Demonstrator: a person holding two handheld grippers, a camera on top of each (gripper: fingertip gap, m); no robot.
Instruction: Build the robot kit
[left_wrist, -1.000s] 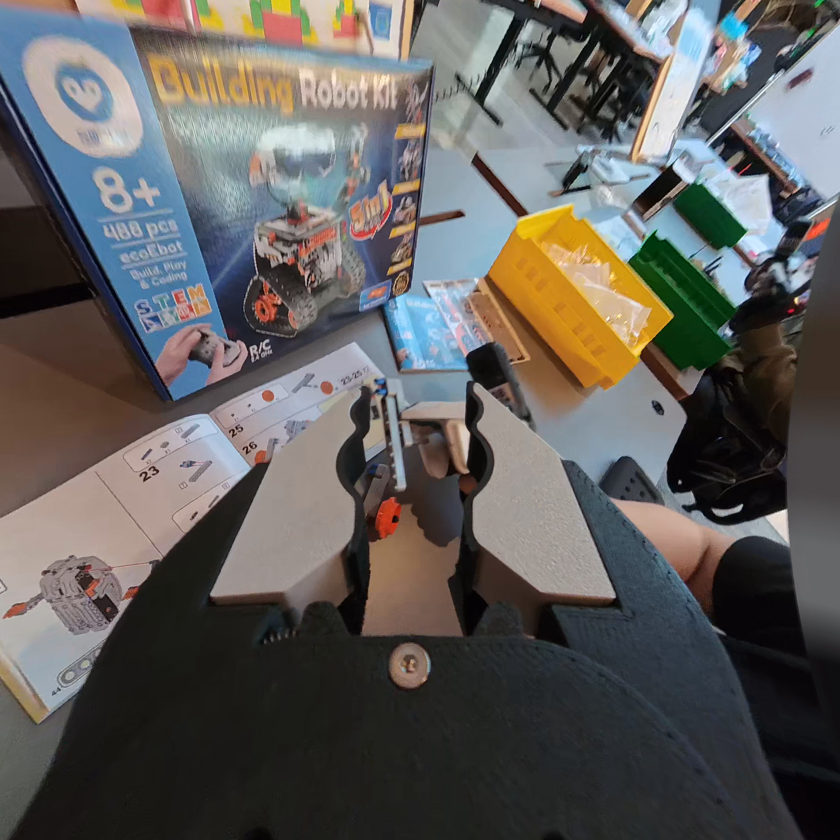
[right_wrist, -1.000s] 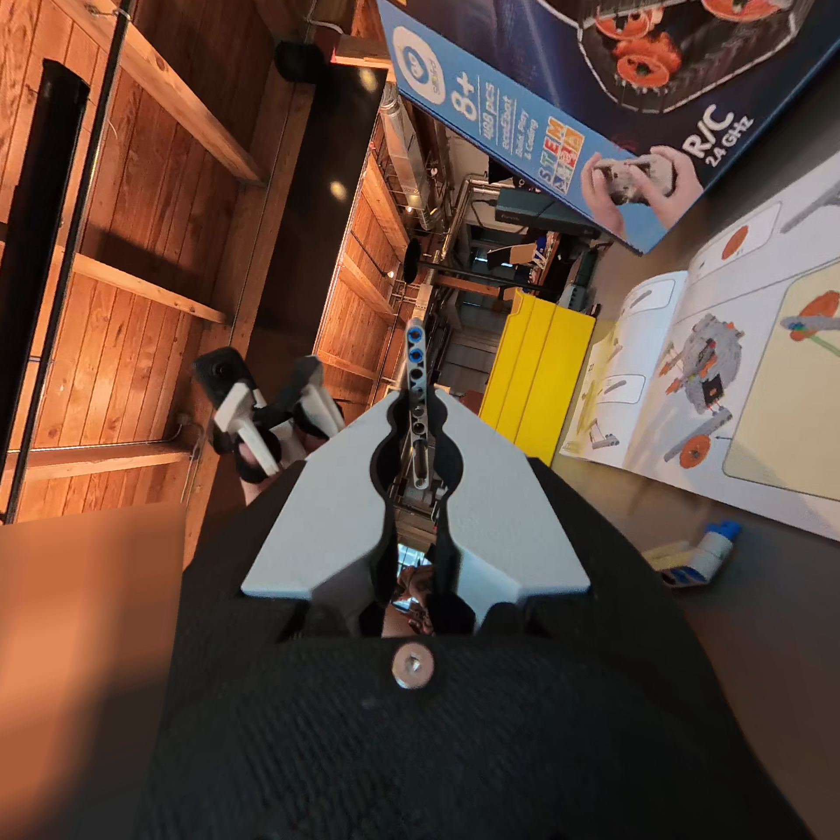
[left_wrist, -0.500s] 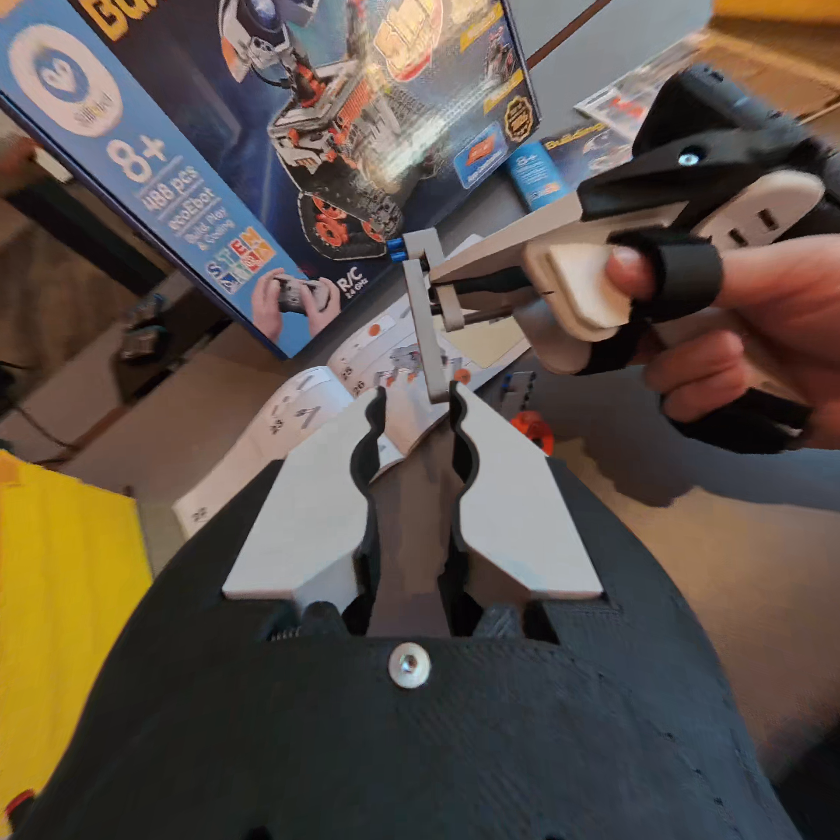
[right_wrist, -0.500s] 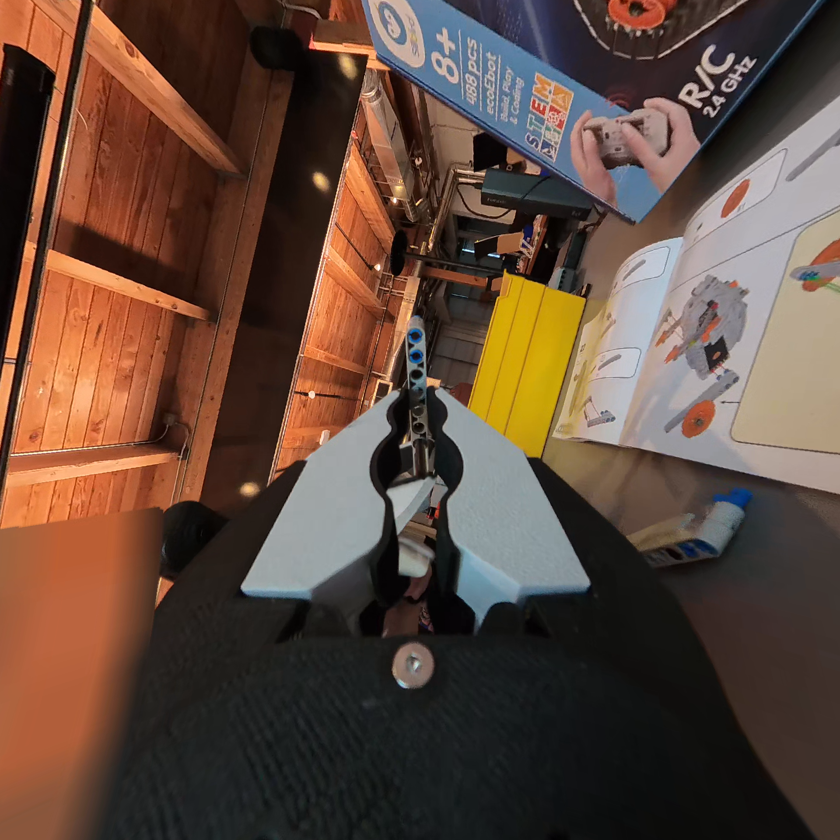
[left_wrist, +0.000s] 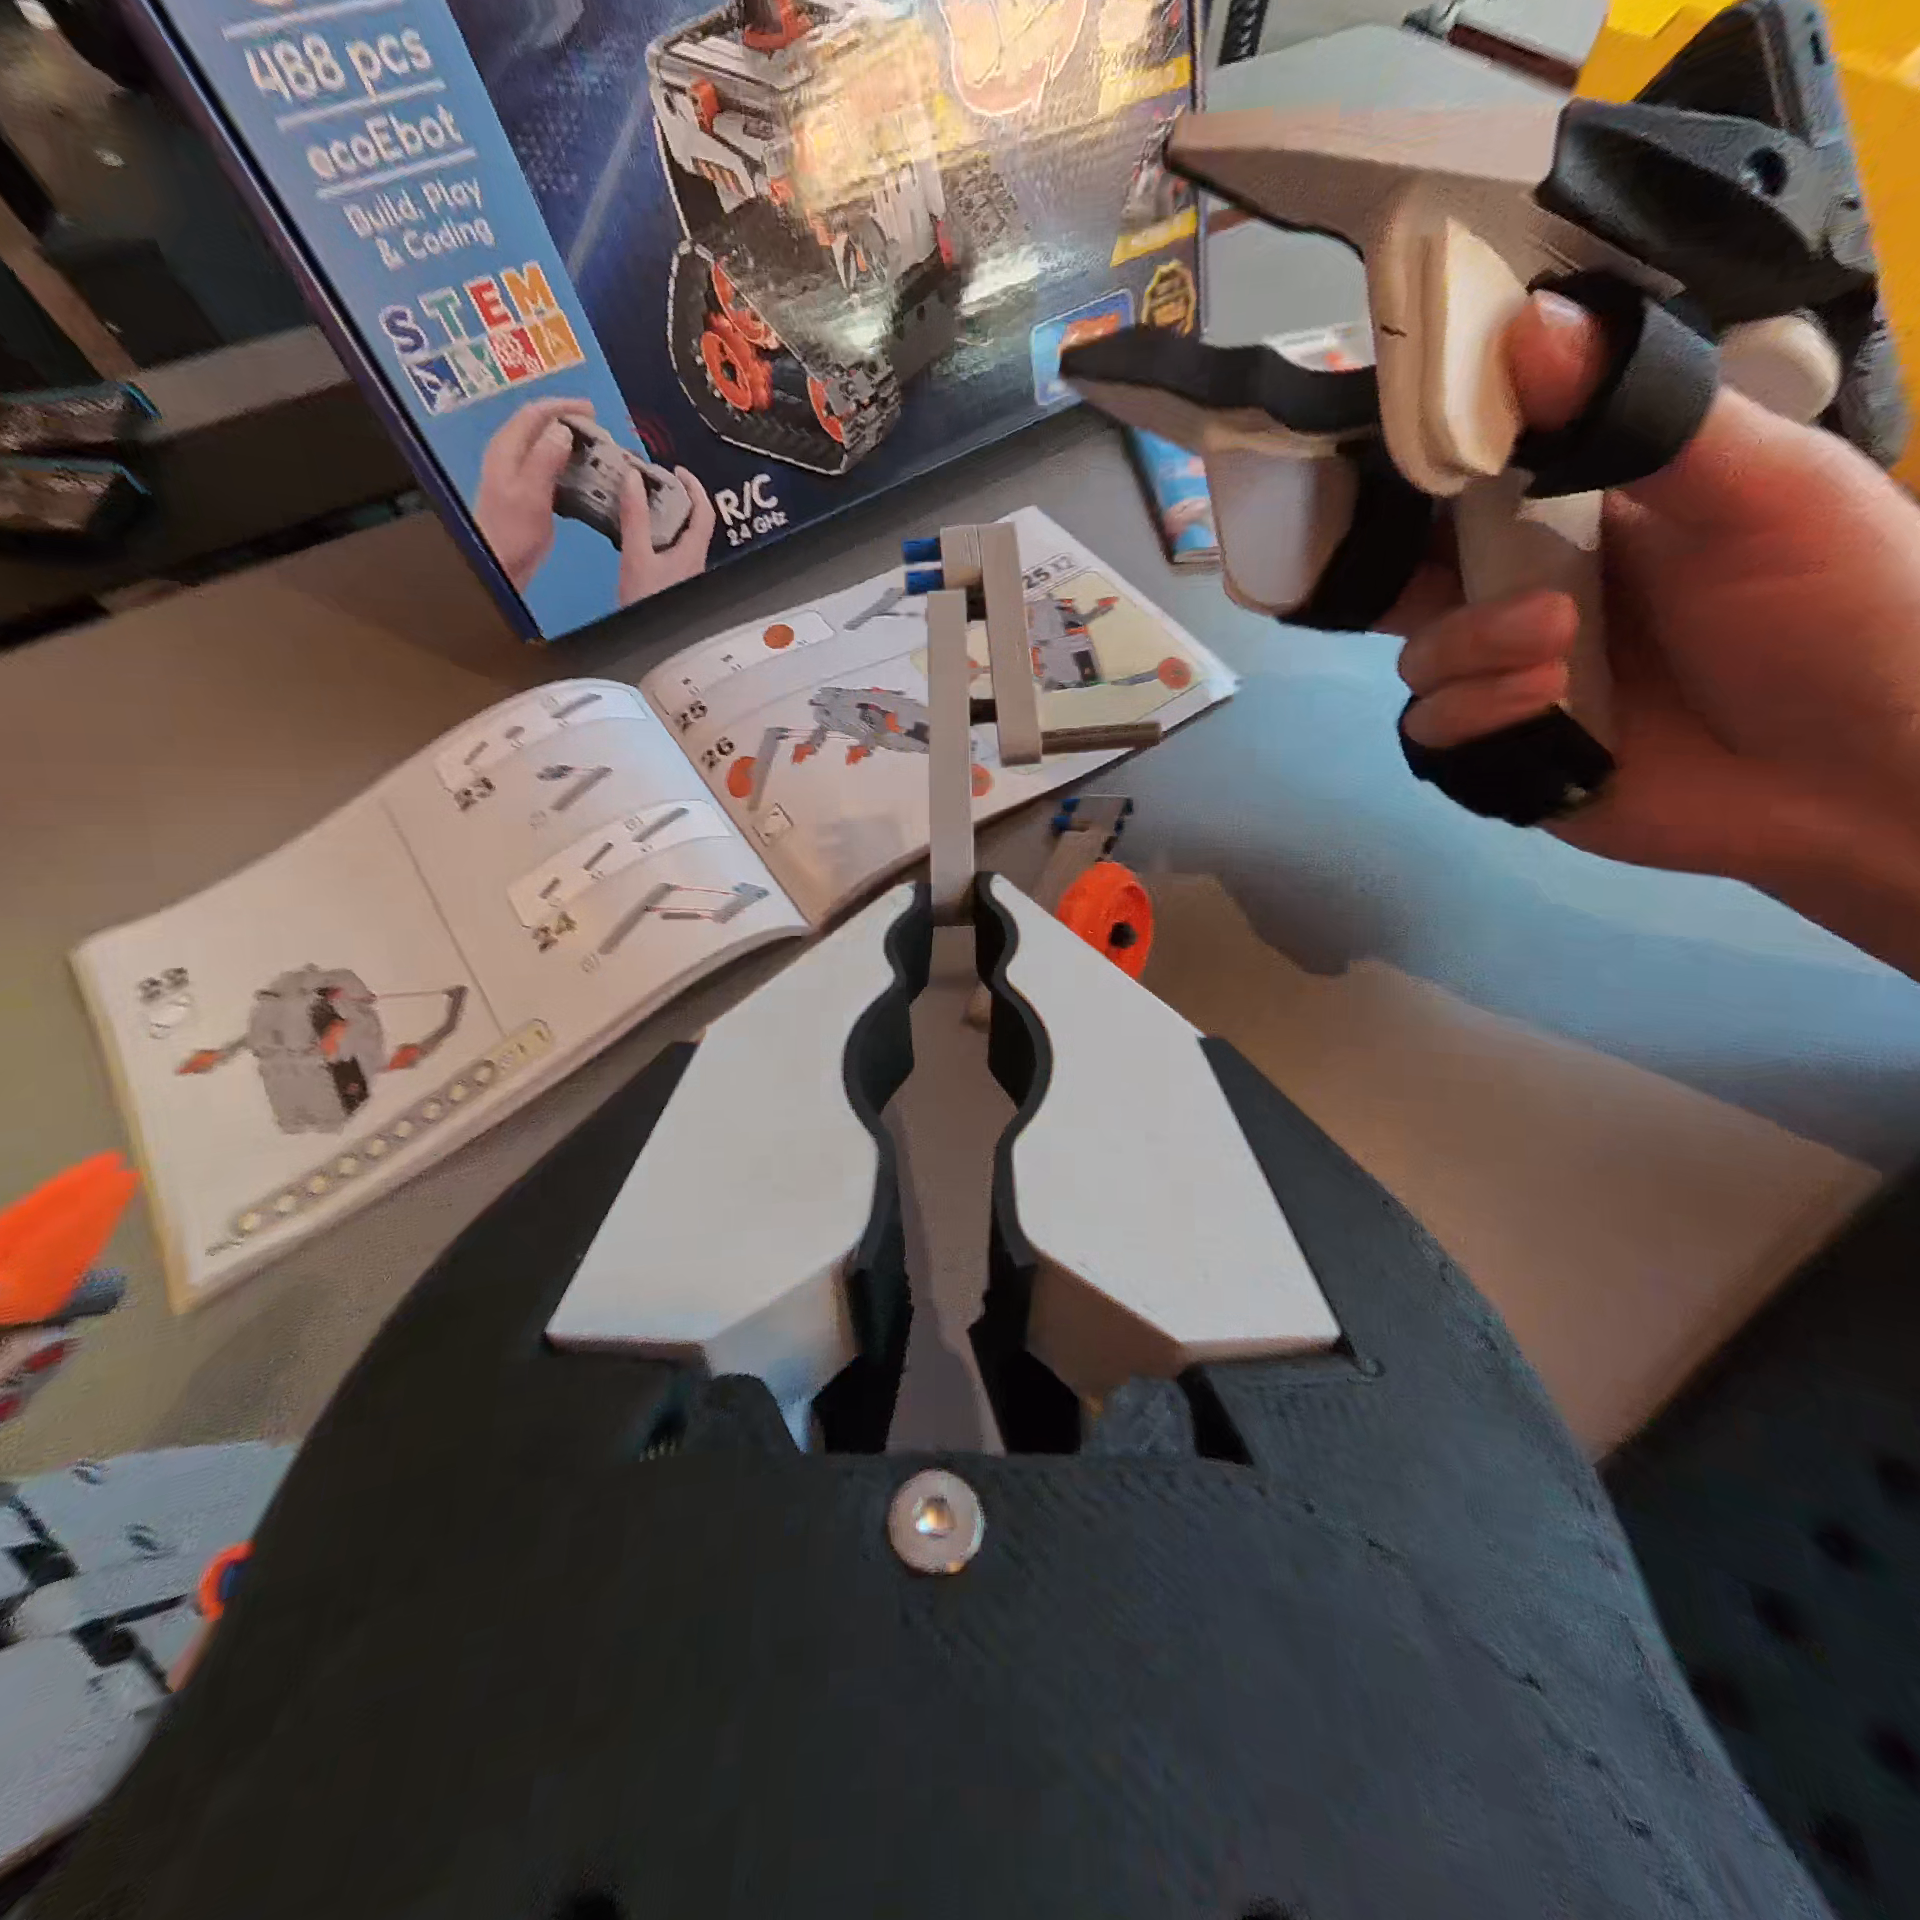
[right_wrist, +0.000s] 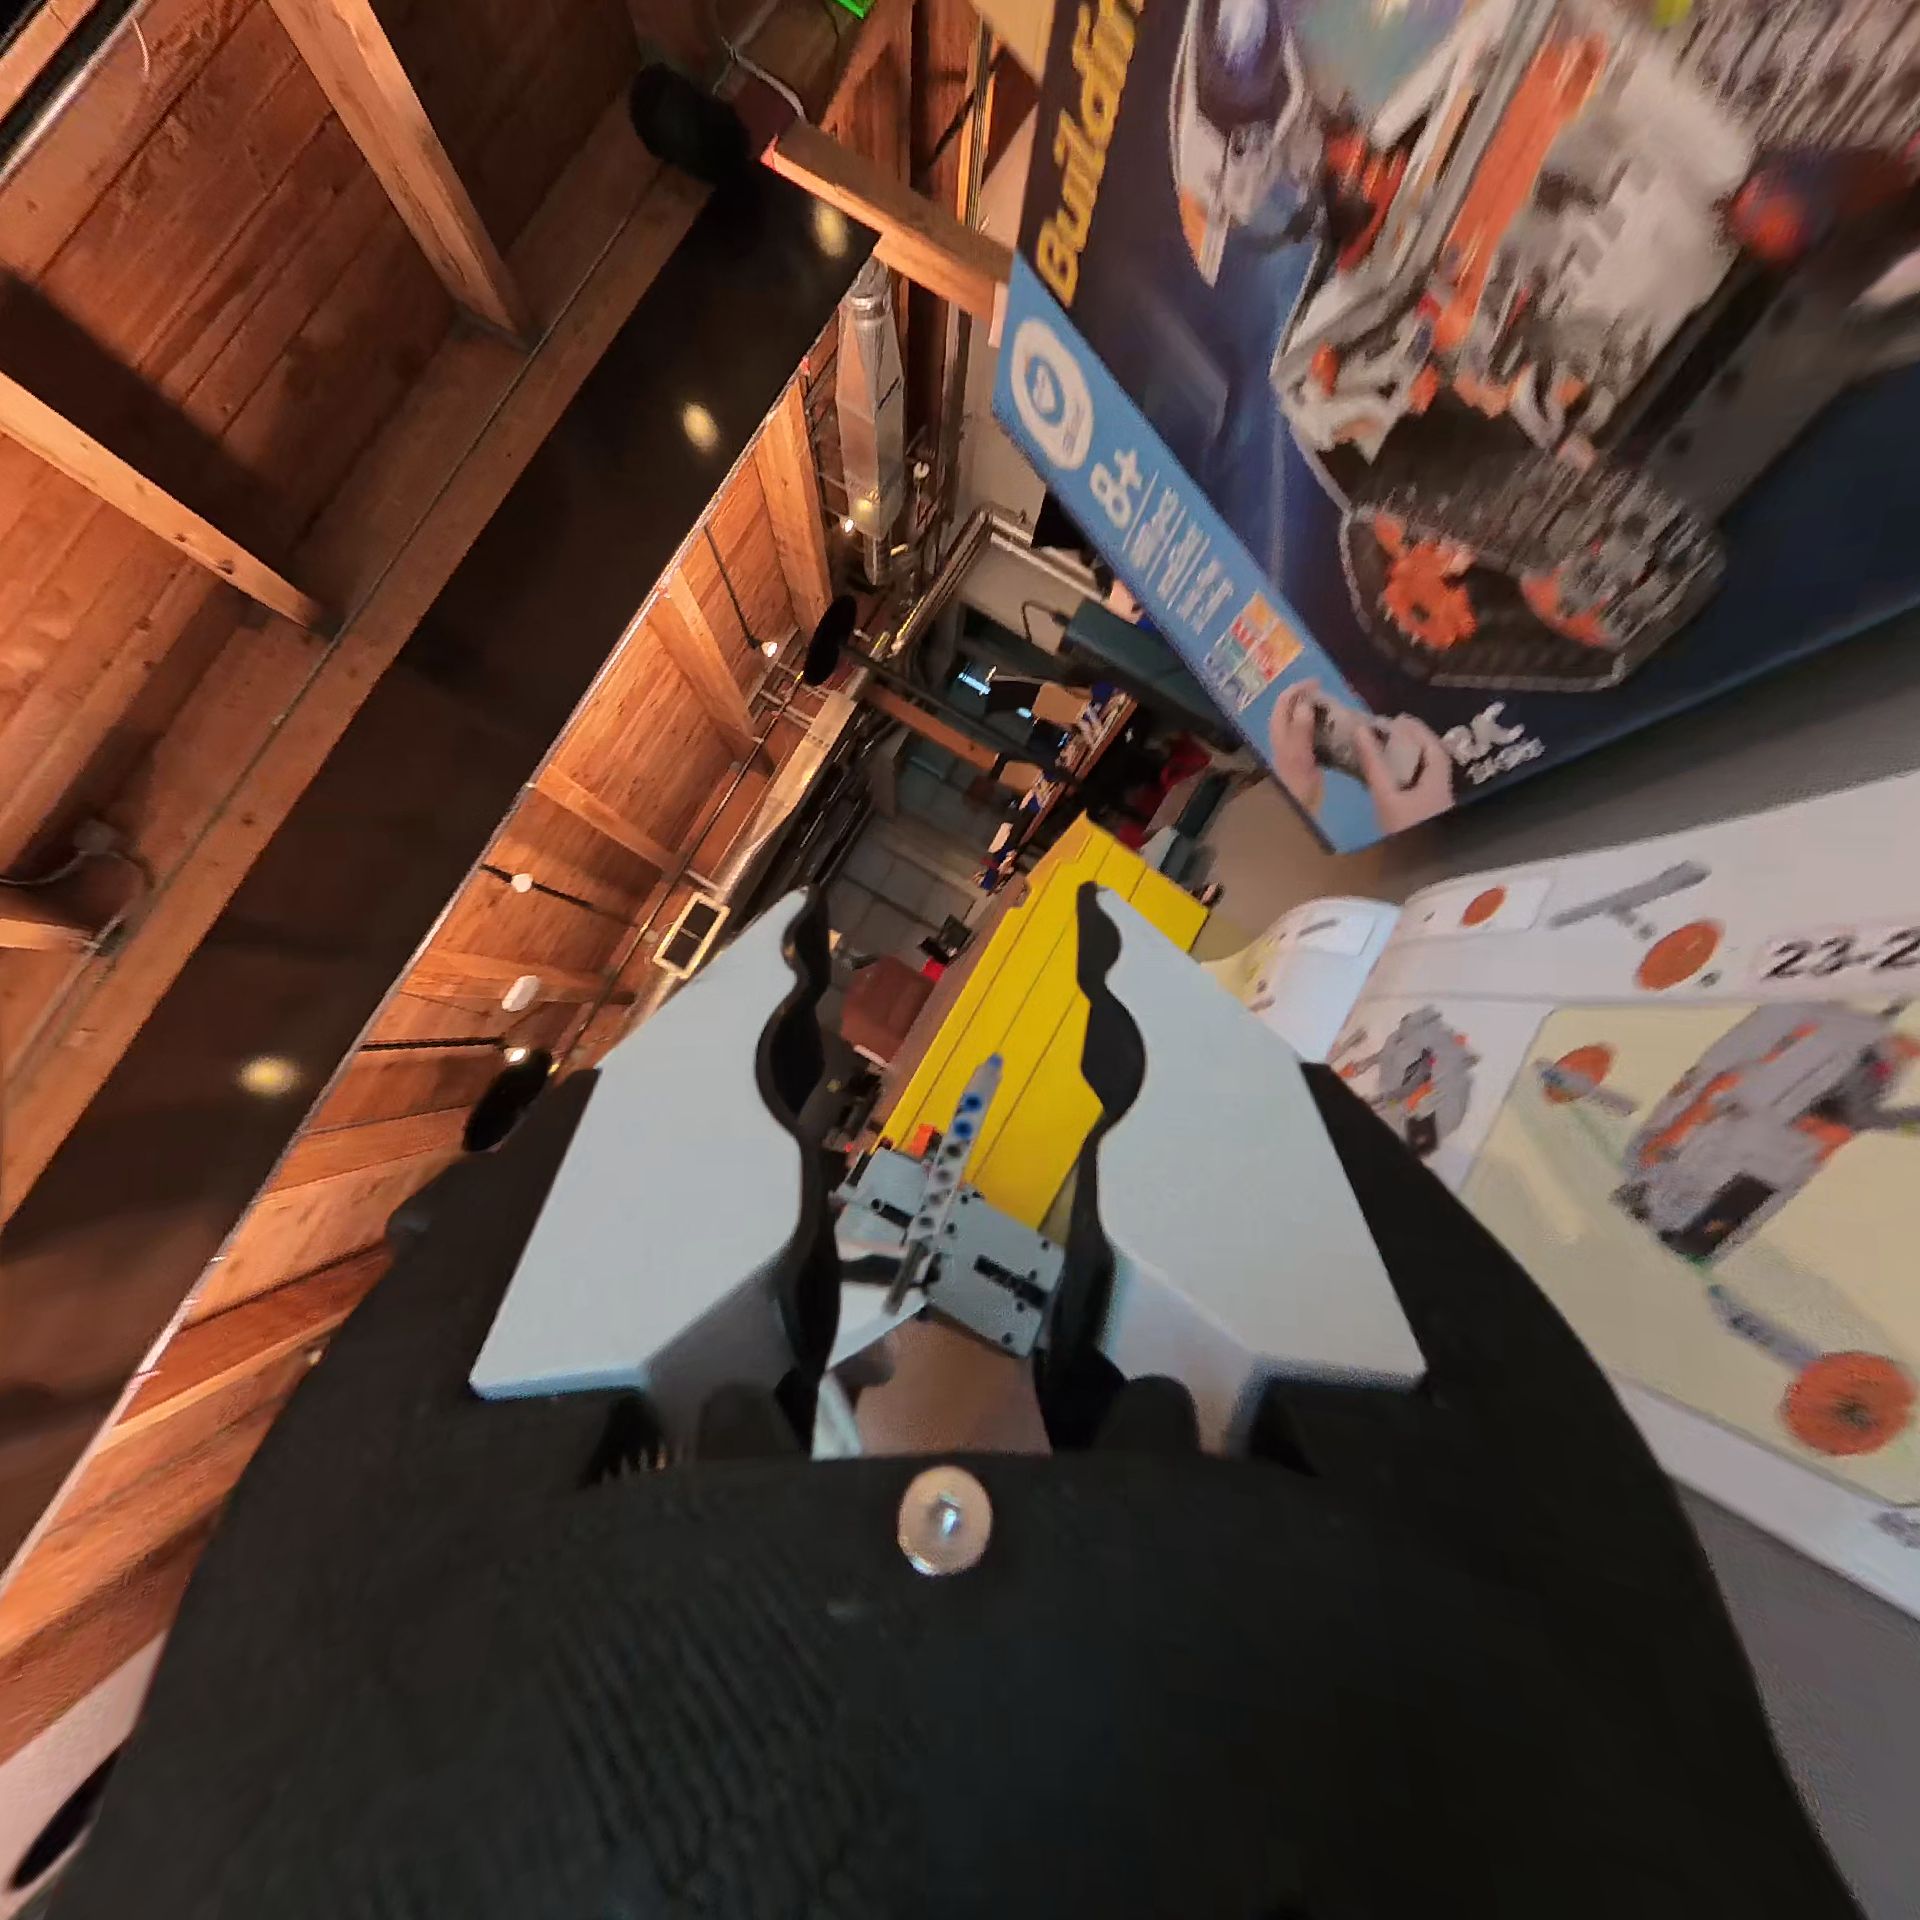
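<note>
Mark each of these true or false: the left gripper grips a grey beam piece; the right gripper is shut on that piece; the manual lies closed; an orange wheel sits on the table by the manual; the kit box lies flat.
1. The left gripper grips a grey beam piece. True.
2. The right gripper is shut on that piece. False: its fingers are spread apart, with nothing between them.
3. The manual lies closed. False: it lies open on the table.
4. An orange wheel sits on the table by the manual. True.
5. The kit box lies flat. False: it stands upright behind the manual.
</note>
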